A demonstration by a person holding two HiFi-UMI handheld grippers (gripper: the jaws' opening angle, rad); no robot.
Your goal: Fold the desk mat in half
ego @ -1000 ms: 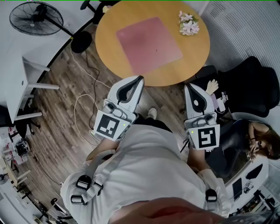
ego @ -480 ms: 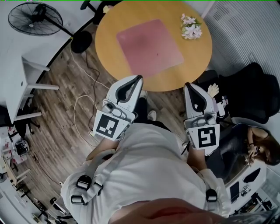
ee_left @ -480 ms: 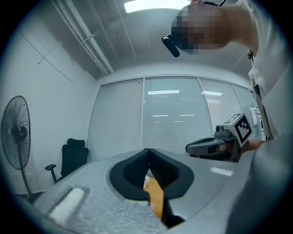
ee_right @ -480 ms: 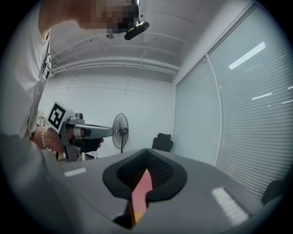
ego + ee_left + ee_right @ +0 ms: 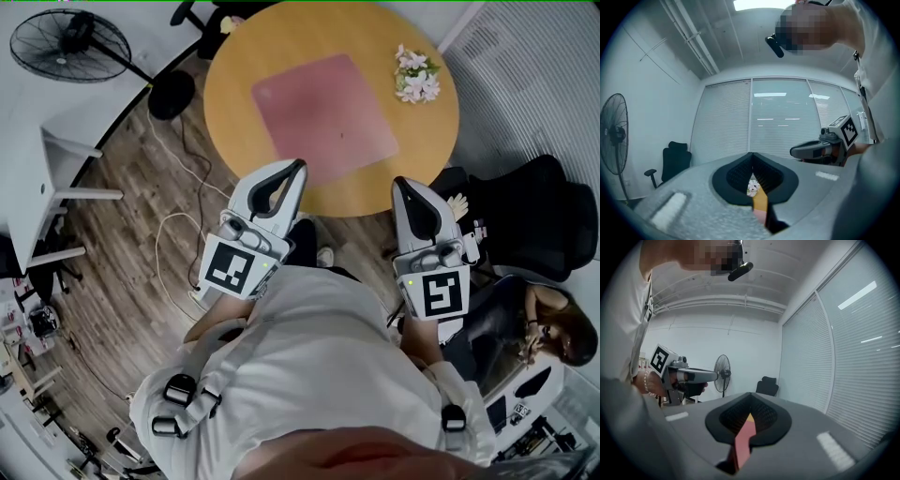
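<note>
Looking down, the round wooden bench (image 5: 239, 112) fills the 12 o'clock part of the head view. The pink desk mat (image 5: 323, 117) lies flat and fully open in the middle of it, so nothing's folded yet imo. Left claw (image 5: 298, 167) and right claw (image 5: 401, 183) hover by the bench's 6 o'clock edge, both pressed together, empty, clear of the mat. Small bunch of flowers (image 5: 416, 77) sits at the mat's 2 o'clock. Whole job's left: grab an edge, carry it across.
</note>
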